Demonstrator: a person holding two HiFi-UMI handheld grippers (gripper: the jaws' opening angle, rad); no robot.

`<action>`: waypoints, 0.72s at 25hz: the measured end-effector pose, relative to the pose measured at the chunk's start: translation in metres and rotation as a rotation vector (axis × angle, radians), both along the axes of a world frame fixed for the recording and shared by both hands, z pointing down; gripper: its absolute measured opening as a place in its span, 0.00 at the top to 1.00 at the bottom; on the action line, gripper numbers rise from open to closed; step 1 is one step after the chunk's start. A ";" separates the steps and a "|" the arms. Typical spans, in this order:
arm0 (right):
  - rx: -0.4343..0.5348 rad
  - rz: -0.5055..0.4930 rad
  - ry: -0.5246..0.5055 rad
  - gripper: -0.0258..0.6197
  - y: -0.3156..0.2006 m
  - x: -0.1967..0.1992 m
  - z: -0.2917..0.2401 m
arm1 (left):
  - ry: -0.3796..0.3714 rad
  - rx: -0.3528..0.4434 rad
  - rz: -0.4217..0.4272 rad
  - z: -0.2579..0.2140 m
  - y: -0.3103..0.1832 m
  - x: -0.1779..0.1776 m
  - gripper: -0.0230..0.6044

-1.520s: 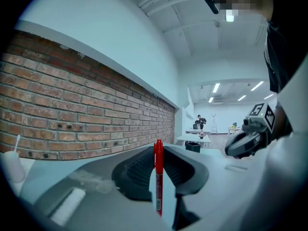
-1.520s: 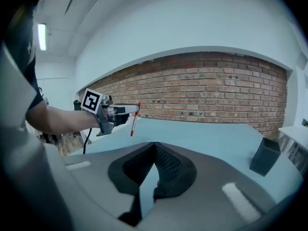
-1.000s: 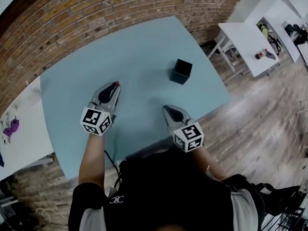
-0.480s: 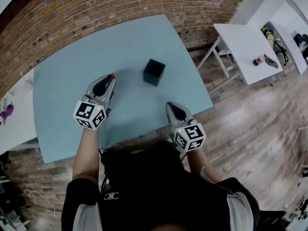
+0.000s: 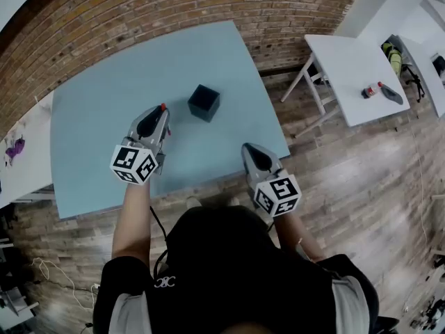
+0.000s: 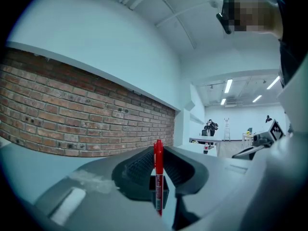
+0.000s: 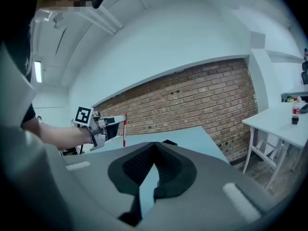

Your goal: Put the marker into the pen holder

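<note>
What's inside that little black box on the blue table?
Nothing sticks out of the pen holder; its inside is too dark to see the bottom. The red marker is not in it: the left gripper holds it.

The left tongs (image 5: 160, 115), carrying the red marker (image 6: 158, 170), are moving across the surface (image 5: 104, 96) toward the black pen holder (image 5: 204, 103). The wide gap between them is shrinking to a short stretch. The right tongs (image 5: 248, 149) are drifting away from the pen holder, toward the surface's near right corner.
</note>
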State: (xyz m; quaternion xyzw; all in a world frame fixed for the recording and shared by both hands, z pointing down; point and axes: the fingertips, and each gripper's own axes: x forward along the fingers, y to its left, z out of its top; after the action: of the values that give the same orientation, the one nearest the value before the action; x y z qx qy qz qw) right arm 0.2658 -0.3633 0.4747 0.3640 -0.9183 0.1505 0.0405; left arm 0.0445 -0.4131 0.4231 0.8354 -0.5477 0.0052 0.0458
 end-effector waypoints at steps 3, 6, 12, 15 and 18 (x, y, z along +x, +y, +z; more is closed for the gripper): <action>-0.019 -0.007 0.000 0.95 0.002 0.005 0.001 | 0.004 0.012 0.001 -0.007 -0.009 0.007 0.87; -0.009 -0.002 0.011 0.95 -0.002 0.010 -0.001 | 0.012 0.031 0.015 -0.012 -0.021 0.015 0.87; 0.008 0.035 0.016 0.95 -0.016 0.027 -0.007 | 0.003 0.031 0.019 -0.005 -0.054 0.031 0.87; 0.013 0.051 0.024 0.95 -0.020 0.035 -0.008 | -0.010 0.033 0.038 0.000 -0.072 0.045 0.87; 0.012 0.080 0.036 0.95 -0.022 0.046 -0.005 | 0.027 0.035 0.044 0.005 -0.093 0.051 0.87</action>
State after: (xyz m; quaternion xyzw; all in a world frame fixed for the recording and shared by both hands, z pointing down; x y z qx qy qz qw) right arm 0.3120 -0.3856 0.4693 0.4031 -0.9031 0.1398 0.0486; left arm 0.0957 -0.5058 0.4277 0.8480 -0.5283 -0.0148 0.0383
